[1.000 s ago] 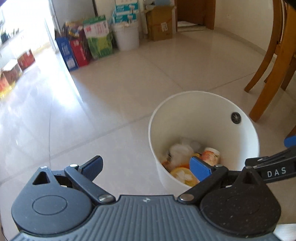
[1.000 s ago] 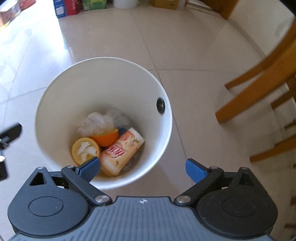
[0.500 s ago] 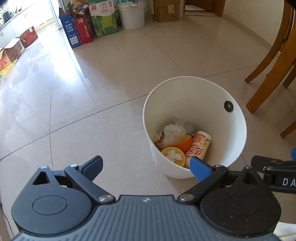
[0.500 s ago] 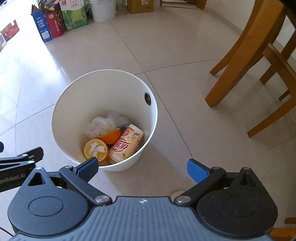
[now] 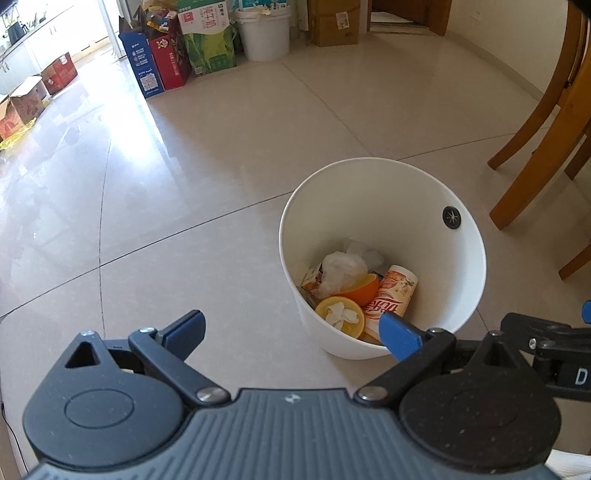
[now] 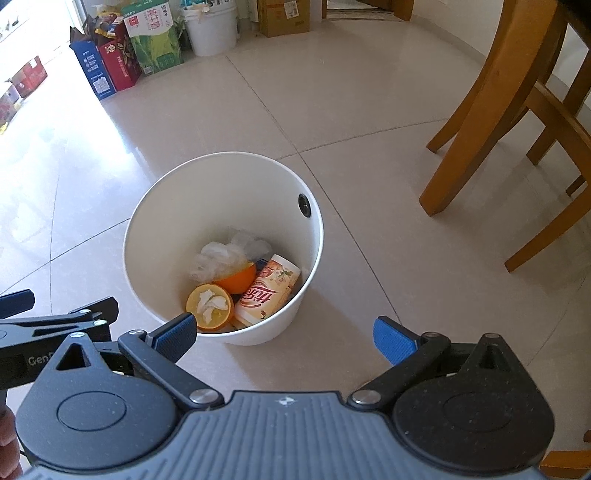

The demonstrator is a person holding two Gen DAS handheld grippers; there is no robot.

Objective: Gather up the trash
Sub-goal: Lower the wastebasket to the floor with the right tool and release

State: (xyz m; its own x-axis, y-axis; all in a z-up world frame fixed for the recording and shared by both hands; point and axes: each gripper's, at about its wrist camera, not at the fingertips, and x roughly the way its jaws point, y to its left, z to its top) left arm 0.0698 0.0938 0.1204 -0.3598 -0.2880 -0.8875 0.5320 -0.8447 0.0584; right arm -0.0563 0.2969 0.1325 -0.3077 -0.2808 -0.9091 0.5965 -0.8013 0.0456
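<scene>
A white round bin (image 5: 469, 291) (image 6: 147, 273) stands on the tiled floor. Inside lie orange peel halves (image 5: 341, 315) (image 6: 209, 307), crumpled clear plastic (image 5: 341, 267) (image 6: 218, 258) and an orange-printed cup (image 5: 393, 293) (image 6: 267, 291) on its side. My left gripper (image 5: 293, 330) hangs open above the floor, just left of and nearer than the bin, with nothing between its fingers. My right gripper (image 6: 284, 334) is open too, held above the bin's near right rim and empty. Each gripper's black body shows at the edge of the other's view.
Wooden chair legs (image 5: 532, 133) (image 6: 476, 122) stand close on the right of the bin. Against the far wall are cartons and bags (image 5: 177, 62) (image 6: 122, 62), a white bucket (image 5: 264, 33) (image 6: 210, 31) and a cardboard box (image 5: 332, 22). More boxes (image 5: 26, 96) sit far left.
Both grippers have risen and drawn back from the bin, which now looks smaller and farther. Both stayed open and empty. The trash in the bin has not moved.
</scene>
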